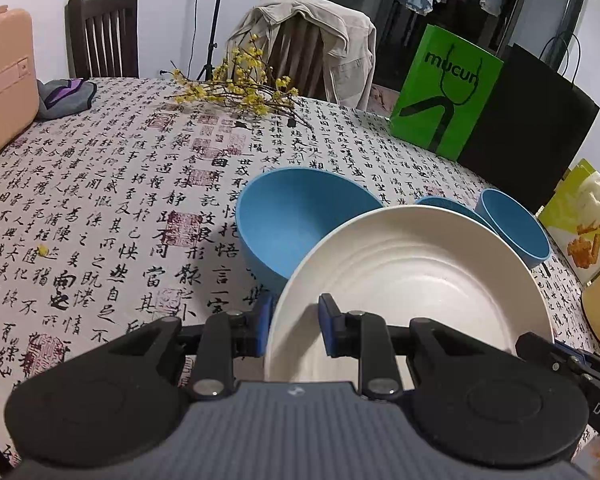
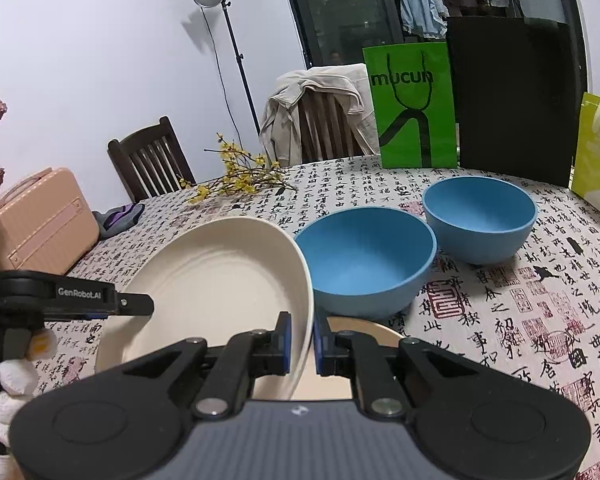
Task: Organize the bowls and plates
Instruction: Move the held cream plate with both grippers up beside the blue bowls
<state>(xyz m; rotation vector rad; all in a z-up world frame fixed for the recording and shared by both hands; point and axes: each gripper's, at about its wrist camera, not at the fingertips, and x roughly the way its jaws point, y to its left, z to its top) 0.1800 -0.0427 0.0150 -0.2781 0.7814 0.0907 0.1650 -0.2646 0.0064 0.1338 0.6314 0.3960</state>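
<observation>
I hold a white ribbed plate [image 1: 412, 276] tilted, off the table and between both grippers. My left gripper [image 1: 296, 326] is shut on its left rim, one pad outside and one inside. My right gripper [image 2: 302, 344] is shut on the right rim of the plate [image 2: 220, 280]. Under it a second, beige plate [image 2: 364, 326] lies on the table. Two blue bowls stand just beyond: a near bowl [image 2: 364, 260] touching the plate's edge and a far bowl [image 2: 480, 216]. In the left wrist view a large blue bowl [image 1: 300, 220] and a smaller bowl [image 1: 516, 232] rise behind the plate.
The round table [image 1: 100, 200] has a calligraphy cloth. On it lie a yellow flower branch [image 1: 240, 92] and a grey cloth [image 1: 64, 96]. A pink case [image 2: 40, 220] stands on the left, with a green bag [image 2: 412, 108], a black bag [image 2: 512, 96] and a printed bag [image 1: 584, 220] at the back right. Chairs stand behind.
</observation>
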